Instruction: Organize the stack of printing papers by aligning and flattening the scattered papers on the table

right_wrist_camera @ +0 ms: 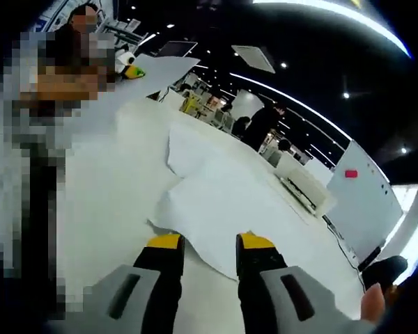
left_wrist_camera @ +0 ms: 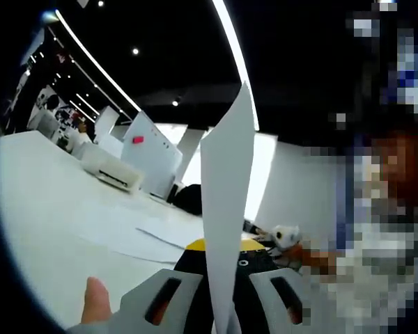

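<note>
In the left gripper view a white sheet of paper [left_wrist_camera: 228, 195] stands edge-on, rising from between the yellow-tipped jaws of my left gripper [left_wrist_camera: 223, 250], which is shut on it. More sheets [left_wrist_camera: 150, 240] lie flat on the white table [left_wrist_camera: 49, 209] beyond. In the right gripper view several loose, overlapping sheets [right_wrist_camera: 216, 191] lie skewed on the table [right_wrist_camera: 111, 202]. My right gripper [right_wrist_camera: 210, 243] hovers over their near edge, open with nothing between its fingers. Far off at the upper left, the left gripper [right_wrist_camera: 129, 69] holds its lifted sheet [right_wrist_camera: 168, 68].
A white box-shaped machine [right_wrist_camera: 303, 184] and a whiteboard with a pink tag [right_wrist_camera: 362, 198] stand at the table's far side, also seen as machine [left_wrist_camera: 113, 171] and board [left_wrist_camera: 153, 153]. People [right_wrist_camera: 263, 124] stand in the background. A dark object [left_wrist_camera: 189, 198] lies by the board.
</note>
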The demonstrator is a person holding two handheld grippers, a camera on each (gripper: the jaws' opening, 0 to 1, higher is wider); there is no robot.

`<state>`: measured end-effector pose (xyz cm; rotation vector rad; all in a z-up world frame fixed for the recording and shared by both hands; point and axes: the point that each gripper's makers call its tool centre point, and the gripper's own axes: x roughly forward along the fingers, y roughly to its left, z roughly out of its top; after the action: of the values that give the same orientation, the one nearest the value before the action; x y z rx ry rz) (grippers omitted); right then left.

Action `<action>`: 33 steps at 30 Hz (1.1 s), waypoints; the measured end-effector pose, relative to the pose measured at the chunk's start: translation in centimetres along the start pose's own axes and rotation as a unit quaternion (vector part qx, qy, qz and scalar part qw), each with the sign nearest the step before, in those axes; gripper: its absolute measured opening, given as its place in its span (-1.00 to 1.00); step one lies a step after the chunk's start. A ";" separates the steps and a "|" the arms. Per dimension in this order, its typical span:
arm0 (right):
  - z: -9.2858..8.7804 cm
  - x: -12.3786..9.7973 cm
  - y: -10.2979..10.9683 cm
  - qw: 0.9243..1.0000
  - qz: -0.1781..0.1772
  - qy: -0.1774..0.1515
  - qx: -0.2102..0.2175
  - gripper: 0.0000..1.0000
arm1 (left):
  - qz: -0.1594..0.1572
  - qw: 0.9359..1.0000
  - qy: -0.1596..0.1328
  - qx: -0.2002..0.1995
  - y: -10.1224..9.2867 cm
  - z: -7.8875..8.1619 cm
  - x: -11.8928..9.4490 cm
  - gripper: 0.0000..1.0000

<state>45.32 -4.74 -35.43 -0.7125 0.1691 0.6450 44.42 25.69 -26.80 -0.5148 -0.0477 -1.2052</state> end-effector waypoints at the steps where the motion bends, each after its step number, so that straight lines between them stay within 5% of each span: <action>1: 0.1 0.1 -0.1 1.000 -0.008 -0.001 -0.010 -0.49 | 0.000 1.000 0.000 0.000 0.0 0.0 0.0 -0.88; 7: 1.1 1.2 -0.4 0.995 -0.052 -0.008 -0.088 -0.49 | 0.000 1.000 -0.003 0.001 -0.1 0.0 0.0 -0.88; 14: 2.5 3.0 -0.5 0.973 -0.112 0.006 -0.203 -0.54 | 0.004 1.000 -0.006 0.002 0.0 0.1 -0.1 -0.88; 24: 2.2 5.0 0.5 0.985 -0.079 0.009 -0.154 -0.99 | 0.003 1.000 -0.008 0.002 0.0 0.2 -0.2 -0.88; 30: 1.9 5.1 0.4 0.989 -0.081 0.007 -0.125 -1.00 | 0.002 1.000 -0.008 0.000 -0.1 0.2 -0.1 -0.88; 33: 2.1 5.2 0.7 0.995 -0.067 -0.008 -0.071 -1.00 | 0.003 1.000 -0.007 0.000 -0.1 0.1 -0.1 -0.88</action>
<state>48.90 -0.45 -36.09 -0.8483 0.0604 0.5374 44.29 25.78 -26.65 -0.5223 -0.0588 -1.1959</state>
